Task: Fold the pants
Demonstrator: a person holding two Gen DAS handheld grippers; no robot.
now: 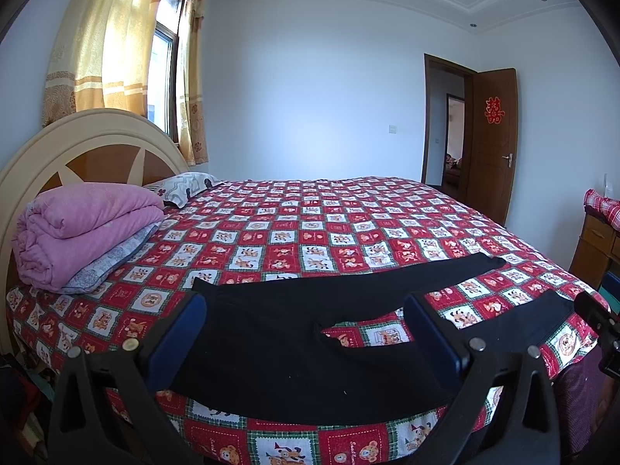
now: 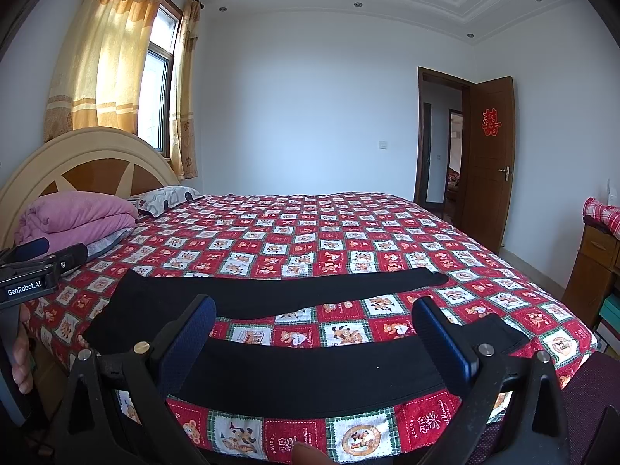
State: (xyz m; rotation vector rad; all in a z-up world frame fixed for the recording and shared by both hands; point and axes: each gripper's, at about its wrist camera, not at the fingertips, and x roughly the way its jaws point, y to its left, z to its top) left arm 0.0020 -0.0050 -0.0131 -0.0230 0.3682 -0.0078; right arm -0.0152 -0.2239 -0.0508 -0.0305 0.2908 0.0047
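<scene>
Pants [image 1: 294, 333] lie flat and unfolded near the bed's [image 1: 348, 232] front edge, legs apart, both the left hand-held gripper [image 1: 306, 321] and right hand-held gripper [image 2: 314, 329] spread wide and empty above them; pinch waistband and near cuff together, then carry that leg squarely onto the other.

Pants [image 1: 294, 333] flat on bed [image 1: 310, 232], near edge

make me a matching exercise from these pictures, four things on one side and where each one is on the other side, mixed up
Things:
1. black pants
2. pink quilt
3. door
4. curtains

Places:
A. over the window, behind the headboard
B. spread flat across the near edge of the bed
C. standing open at the far right wall
D. folded on a pillow by the headboard

Pairs: 1-B, 2-D, 3-C, 4-A
</scene>
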